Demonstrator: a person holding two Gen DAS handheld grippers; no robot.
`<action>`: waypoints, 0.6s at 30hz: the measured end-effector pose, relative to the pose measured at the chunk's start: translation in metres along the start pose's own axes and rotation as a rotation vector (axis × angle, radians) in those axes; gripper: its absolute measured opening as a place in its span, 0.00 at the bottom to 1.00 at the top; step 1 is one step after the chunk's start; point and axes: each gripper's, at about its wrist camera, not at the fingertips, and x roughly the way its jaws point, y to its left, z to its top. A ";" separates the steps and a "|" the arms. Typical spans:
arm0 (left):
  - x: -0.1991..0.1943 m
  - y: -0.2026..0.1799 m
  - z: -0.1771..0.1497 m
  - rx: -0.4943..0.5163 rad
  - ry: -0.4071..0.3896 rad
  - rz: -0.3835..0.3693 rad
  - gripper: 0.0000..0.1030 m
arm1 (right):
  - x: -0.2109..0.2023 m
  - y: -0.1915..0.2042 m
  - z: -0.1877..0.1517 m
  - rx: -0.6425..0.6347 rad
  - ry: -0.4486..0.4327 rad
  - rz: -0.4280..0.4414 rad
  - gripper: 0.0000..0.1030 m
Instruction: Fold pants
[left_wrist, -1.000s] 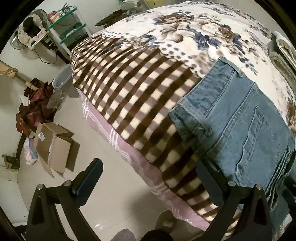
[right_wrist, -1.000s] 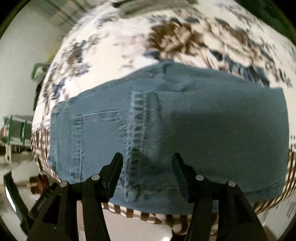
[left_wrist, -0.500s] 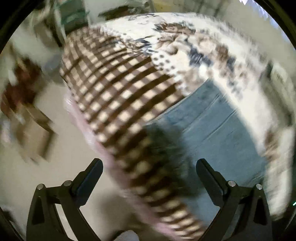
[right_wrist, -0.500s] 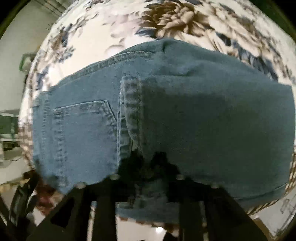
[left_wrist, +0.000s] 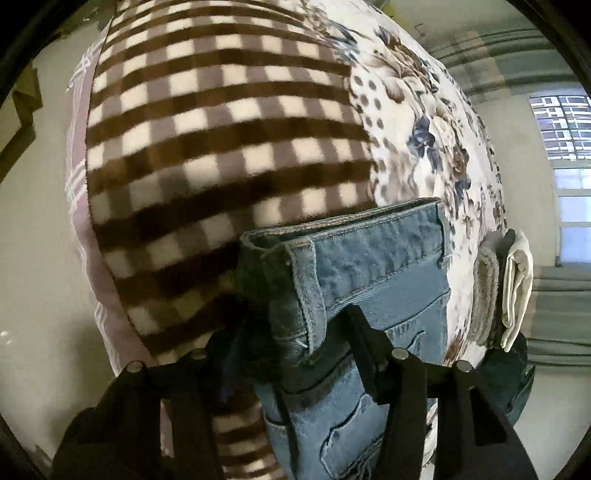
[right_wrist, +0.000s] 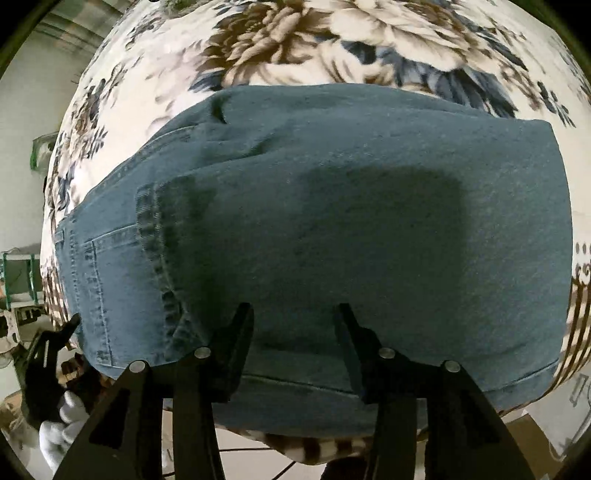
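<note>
Blue denim pants (right_wrist: 351, 229) lie folded on a bed with a floral and brown-checked blanket (left_wrist: 221, 140). In the left wrist view the waistband end (left_wrist: 369, 258) is right at my left gripper (left_wrist: 299, 332), whose fingers are closed in on the waistband corner. In the right wrist view my right gripper (right_wrist: 295, 332) is open, its two fingers (right_wrist: 240, 332) resting over the near edge of the folded leg part, with nothing pinched. The left gripper also shows at the lower left of the right wrist view (right_wrist: 48, 354).
A grey towel (left_wrist: 485, 295) and a folded white cloth (left_wrist: 519, 288) lie on the bed beyond the pants. The bed edge and pale tiled floor (left_wrist: 37, 295) are to the left. A window (left_wrist: 561, 129) is at the far right.
My left gripper swung from open beside the bed onto the waistband and closed on it. My right gripper closed on the near edge half a second ago and is open again now.
</note>
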 end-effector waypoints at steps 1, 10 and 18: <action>0.002 -0.001 -0.001 0.008 0.001 -0.007 0.55 | 0.000 -0.001 0.000 -0.005 0.001 0.000 0.47; -0.019 0.014 -0.014 0.006 -0.034 -0.015 0.67 | -0.005 0.005 -0.002 -0.017 0.014 0.033 0.47; 0.013 0.012 0.002 -0.046 -0.038 -0.063 0.76 | 0.005 0.007 0.002 -0.031 0.031 0.029 0.47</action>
